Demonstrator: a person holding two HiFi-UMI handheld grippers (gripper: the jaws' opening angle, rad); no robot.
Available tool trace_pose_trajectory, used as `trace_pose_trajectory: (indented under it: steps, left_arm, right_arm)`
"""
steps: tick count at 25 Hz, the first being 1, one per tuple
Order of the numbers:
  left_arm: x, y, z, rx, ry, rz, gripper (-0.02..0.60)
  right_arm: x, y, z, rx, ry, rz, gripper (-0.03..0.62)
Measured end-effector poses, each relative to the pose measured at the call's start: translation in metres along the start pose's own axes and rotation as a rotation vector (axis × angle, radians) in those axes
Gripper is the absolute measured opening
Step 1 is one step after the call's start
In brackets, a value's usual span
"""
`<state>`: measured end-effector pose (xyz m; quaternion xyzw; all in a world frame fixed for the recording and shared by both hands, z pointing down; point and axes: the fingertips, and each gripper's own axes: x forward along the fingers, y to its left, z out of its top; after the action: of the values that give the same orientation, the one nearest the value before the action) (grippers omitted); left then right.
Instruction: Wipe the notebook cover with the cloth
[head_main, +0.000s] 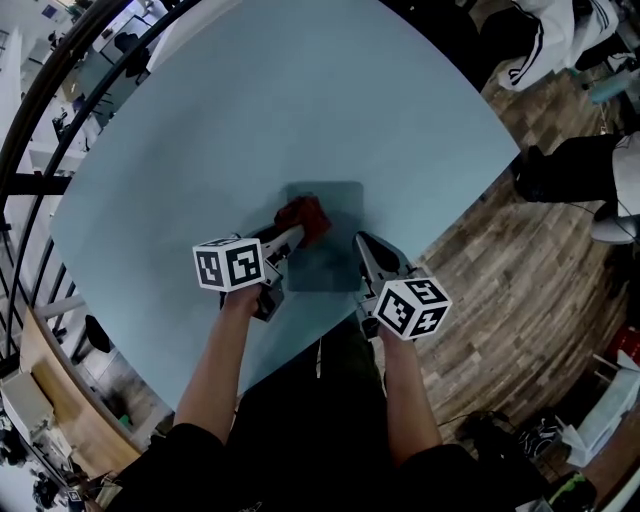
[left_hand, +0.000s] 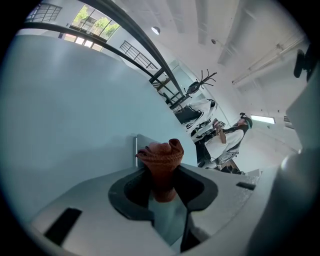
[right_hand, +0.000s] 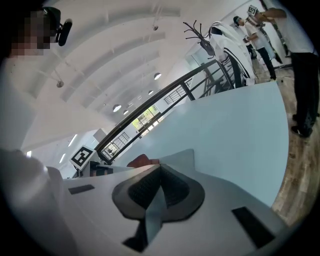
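My left gripper (head_main: 298, 236) pinches the cloth (head_main: 310, 215) on the notebook (head_main: 335, 262); my right gripper (head_main: 362, 243), closed empty, seemingly pins its edge; table (head_main: 250, 100) open around.

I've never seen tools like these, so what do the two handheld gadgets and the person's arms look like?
The left gripper and right gripper each have a pale grey body with two tapering jaws lined by dark ribbed pads. Each carries a white cube printed with black square markers. The person wears black short sleeves; no cables show.

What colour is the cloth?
Dark red cloth, clearest in the left gripper view.
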<state>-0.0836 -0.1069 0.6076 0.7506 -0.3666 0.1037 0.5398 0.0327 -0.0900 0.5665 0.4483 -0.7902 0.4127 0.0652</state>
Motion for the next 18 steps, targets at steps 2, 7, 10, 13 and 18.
trace_pose_trajectory:
  steps: [2, 7, 10, 13, 18]
  left_arm:
    - [-0.003, 0.003, 0.002, -0.002, -0.009, 0.007, 0.127]
    - [-0.018, 0.013, 0.006, -0.003, -0.026, 0.035, 0.127]
    - [-0.028, 0.018, 0.007, -0.006, -0.035, 0.050, 0.127]
    - [-0.035, 0.021, 0.009, -0.011, -0.047, 0.060, 0.127]
    - [-0.047, 0.020, 0.015, -0.013, -0.071, 0.073, 0.127]
  right_arm:
    - [0.002, 0.003, 0.000, -0.005, 0.003, 0.006, 0.006]
    - [0.007, 0.013, 0.001, -0.019, 0.010, 0.023, 0.006]
    - [0.008, 0.020, 0.002, -0.027, 0.010, 0.031, 0.006]
    - [0.010, 0.025, 0.003, -0.034, 0.012, 0.039, 0.006]
    - [0.011, 0.032, 0.008, -0.040, 0.014, 0.050, 0.006]
